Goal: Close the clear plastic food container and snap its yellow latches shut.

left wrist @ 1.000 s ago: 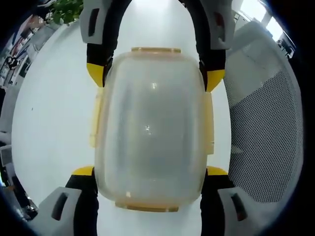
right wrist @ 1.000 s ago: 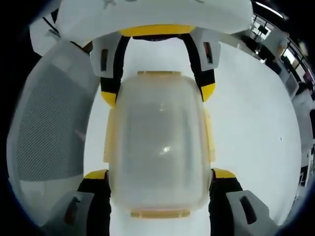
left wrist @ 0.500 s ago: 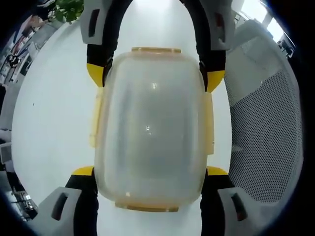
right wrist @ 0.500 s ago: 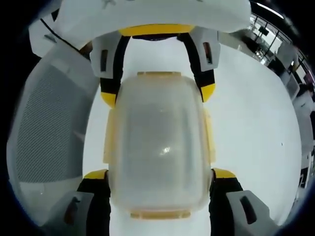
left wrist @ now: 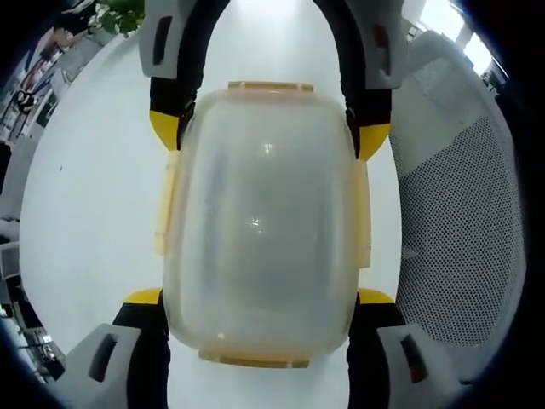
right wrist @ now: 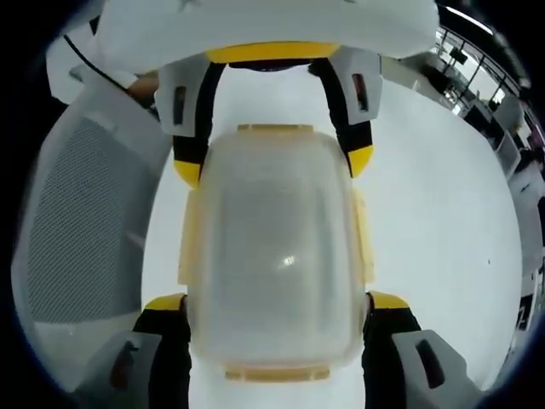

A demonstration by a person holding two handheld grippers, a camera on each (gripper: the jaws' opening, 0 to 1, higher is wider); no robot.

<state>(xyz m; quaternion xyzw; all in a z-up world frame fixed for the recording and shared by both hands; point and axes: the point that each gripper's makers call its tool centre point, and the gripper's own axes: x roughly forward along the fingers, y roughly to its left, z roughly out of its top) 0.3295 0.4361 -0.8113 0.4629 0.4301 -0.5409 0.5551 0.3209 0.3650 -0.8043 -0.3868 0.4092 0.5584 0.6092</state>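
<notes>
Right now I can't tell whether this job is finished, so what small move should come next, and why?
Probably ease both grippers off and check. The lid sits on the clear container, all four yellow latches look folded flat against its sides, and the left gripper and right gripper clamp opposite ends over the white table.

Clear food container (left wrist: 260, 226) hides the table (left wrist: 94, 213) beneath it and the inner faces of both jaw pairs. Contents cannot be told through the frosted lid. Yellow latches (left wrist: 163, 209): whether snapped or loose cannot be told. Left hand-held gripper (left wrist: 260, 298) cut off at the bottom edge; right hand-held gripper (right wrist: 274, 300) likewise. Mesh chair (left wrist: 460, 230) cut by the view's edge. Background items (left wrist: 34, 77) too small to identify.
</notes>
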